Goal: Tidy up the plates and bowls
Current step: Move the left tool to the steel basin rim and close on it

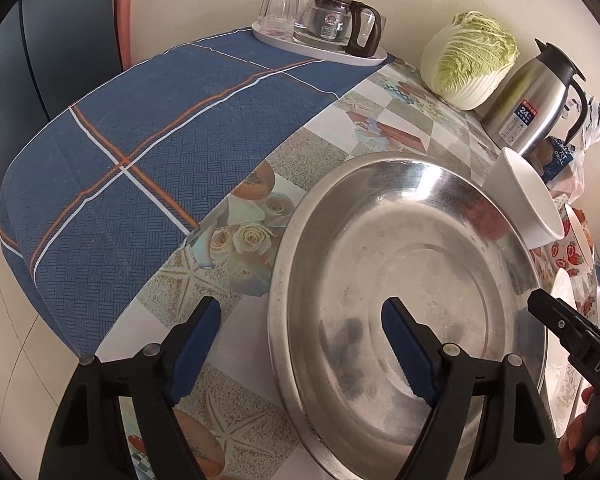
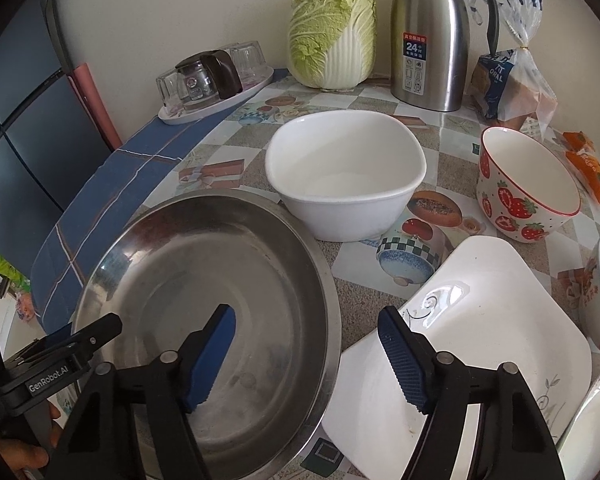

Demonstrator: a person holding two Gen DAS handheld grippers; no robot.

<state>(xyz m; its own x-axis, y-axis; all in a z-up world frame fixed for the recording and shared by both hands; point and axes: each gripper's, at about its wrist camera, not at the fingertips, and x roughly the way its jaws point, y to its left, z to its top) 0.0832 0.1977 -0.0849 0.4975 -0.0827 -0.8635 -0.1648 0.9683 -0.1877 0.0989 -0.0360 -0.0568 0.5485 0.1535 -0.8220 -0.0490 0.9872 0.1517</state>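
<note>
1. The left gripper (image 1: 300, 344), seen low in the left wrist view, has two black plastic arms shaped like angled wedges with triangular cut-outs.
2. Each of its fingers (image 1: 406, 354) carries a dark blue pad with a ribbed, toothed inner edge.
3. Round silver pivot pins sit on the black arms.
4. The right gripper (image 2: 306, 354), low in the right wrist view, has the same black arms, blue ribbed pads and silver pins.
5. At the lower left of the right wrist view, white lettering on black reads "GenRobot.AI".
6. At the right edge of the left wrist view, white letters "DAS" show.
</note>
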